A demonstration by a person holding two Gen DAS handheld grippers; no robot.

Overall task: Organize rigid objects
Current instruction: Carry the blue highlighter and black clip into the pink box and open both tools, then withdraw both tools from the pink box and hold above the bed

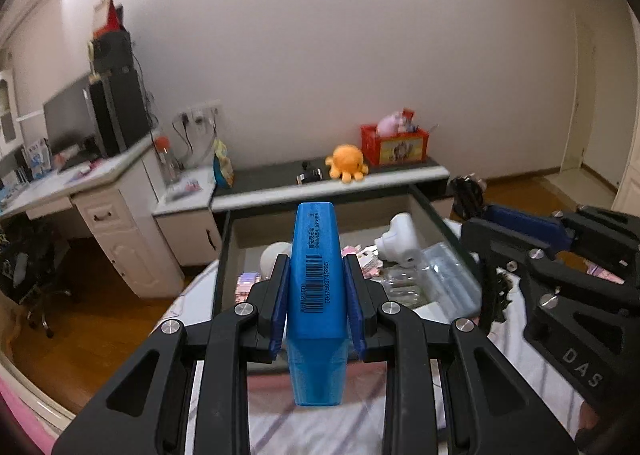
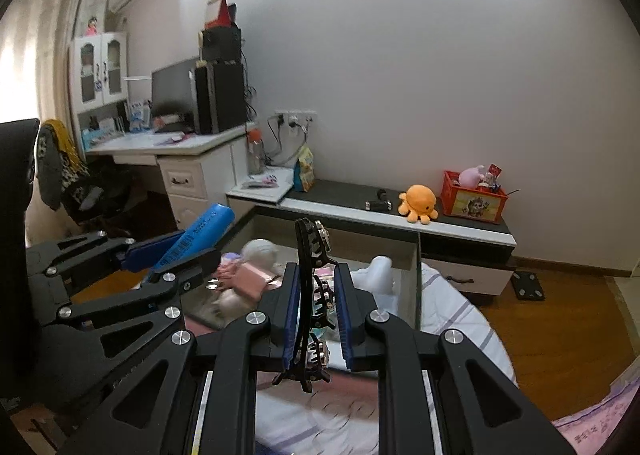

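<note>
- The open drawer (image 1: pixel 232 239) lies ahead of and below both tools, pulled out from the low cabinet (image 2: pixel 472 237) toward the bed (image 2: pixel 452 303). By my reading, the coming move turns on this — each held thing must travel forward and down past the drawer's near rim.
- The drawer is already crowded: a white bottle (image 1: pixel 400 241), a clear plastic pack (image 1: pixel 444 275), a pale round thing and pink packets (image 2: pixel 248 279) fill much of the floor, so free space looks scarce. The white bottle stands closest to the path ahead.
- The left tool (image 1: pixel 316 295) is clamped on a blue case (image 1: pixel 316 275), barcode up, its long axis pointing straight ahead along the fingers toward the drawer.
- The right tool (image 2: pixel 318 309) is squeezed fully shut on a black hair clip (image 2: pixel 310 295), held on edge with its teeth to the right, its long axis also running forward.
- The two tools sit side by side and near each other, about equally close to the drawer — a careless swing could knock them together.
- On the cabinet top, well apart from either tool, sit an orange octopus toy (image 1: pixel 346 165) and a red crate (image 1: pixel 394 145).
</note>
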